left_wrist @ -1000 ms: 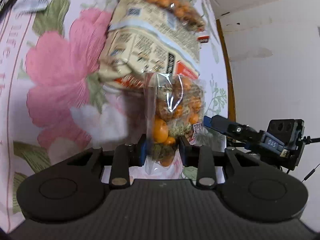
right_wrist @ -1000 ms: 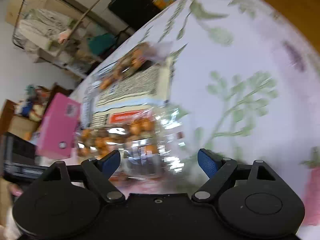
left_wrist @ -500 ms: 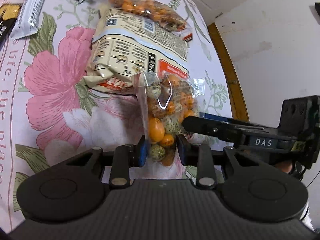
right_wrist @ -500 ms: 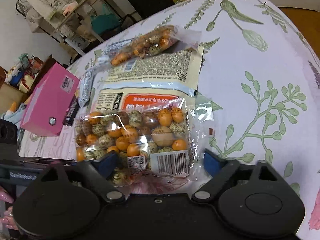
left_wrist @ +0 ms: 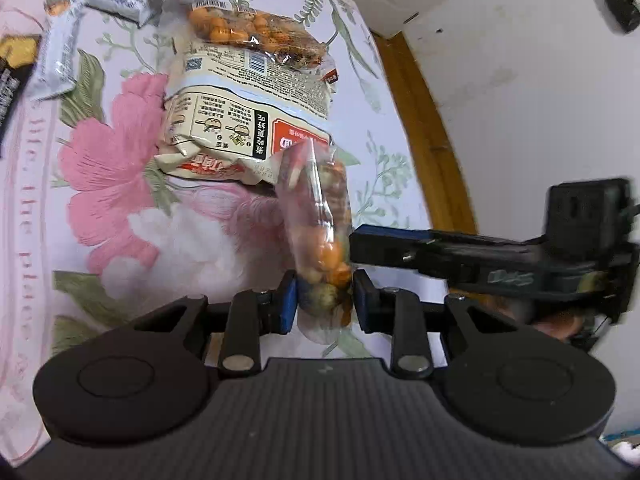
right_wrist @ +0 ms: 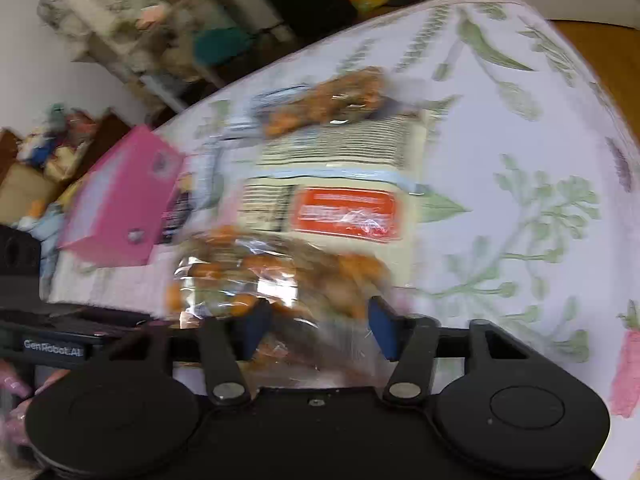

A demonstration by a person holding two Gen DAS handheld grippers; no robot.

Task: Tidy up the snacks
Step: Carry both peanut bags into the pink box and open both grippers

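My left gripper (left_wrist: 324, 300) is shut on a clear bag of orange and speckled coated nuts (left_wrist: 320, 232), held upright above the flowered tablecloth (left_wrist: 112, 184). My right gripper (right_wrist: 316, 330) has closed in from the right, its jaws on either side of the same bag (right_wrist: 280, 280); the right wrist view is blurred and I cannot tell whether they touch it. The right gripper also shows in the left wrist view (left_wrist: 360, 240). A cream snack bag (left_wrist: 244, 132) lies beyond, with a second bag of nuts (left_wrist: 256, 36) behind it.
Small silver snack bars (left_wrist: 60, 56) and a dark packet (left_wrist: 12, 80) lie at the far left. A pink box (right_wrist: 120, 200) stands on the table's left side. The table edge and a wooden floor strip (left_wrist: 424, 128) run along the right, by a white wall.
The left gripper kept hold of the nut bag, which turned edge-on. The right gripper moved in on the bag and narrowed its jaws around it.
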